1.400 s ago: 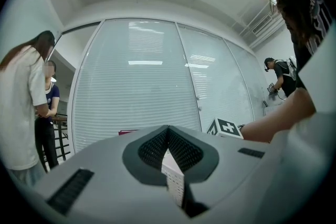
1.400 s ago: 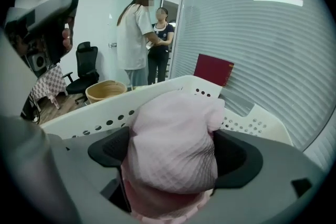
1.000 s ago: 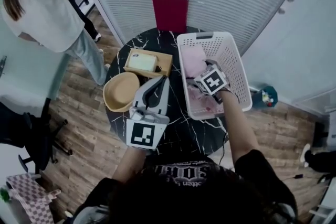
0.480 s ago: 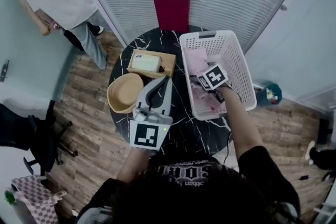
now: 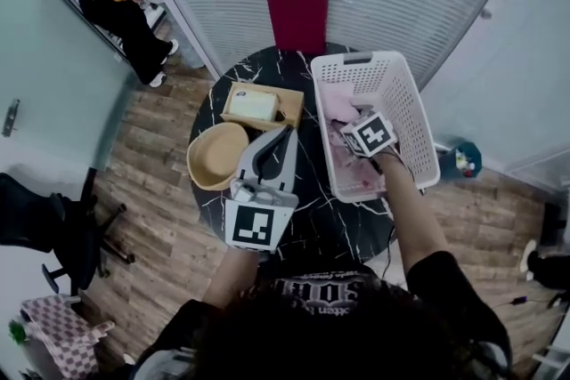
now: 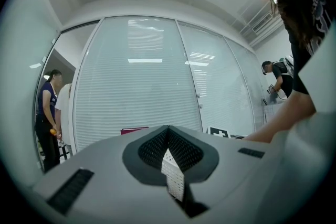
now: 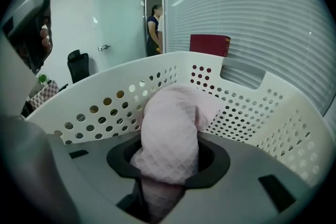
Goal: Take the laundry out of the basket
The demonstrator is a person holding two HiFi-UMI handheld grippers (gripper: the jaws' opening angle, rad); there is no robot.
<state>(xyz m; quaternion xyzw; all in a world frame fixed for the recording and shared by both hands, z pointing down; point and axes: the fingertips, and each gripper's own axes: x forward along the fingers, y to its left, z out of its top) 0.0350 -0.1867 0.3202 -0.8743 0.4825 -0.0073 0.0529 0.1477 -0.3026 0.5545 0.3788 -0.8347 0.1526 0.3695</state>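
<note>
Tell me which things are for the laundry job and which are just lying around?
For the job: white basket, pink cloth, right gripper, jaws closing with the cloth between them.
Just lying around: tan bowl, wooden box, red book, shut left gripper.

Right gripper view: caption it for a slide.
Right hand-held gripper closing its jaws on a pink quilted cloth inside the white basket.

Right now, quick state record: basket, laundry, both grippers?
basket: white, perforated, on the right side of the table
laundry: pink cloth, inside the basket
right gripper: down in the basket, jaws closing with the pink cloth bunched between them
left gripper: over the table, jaws together, empty
task: cloth not yet out
</note>
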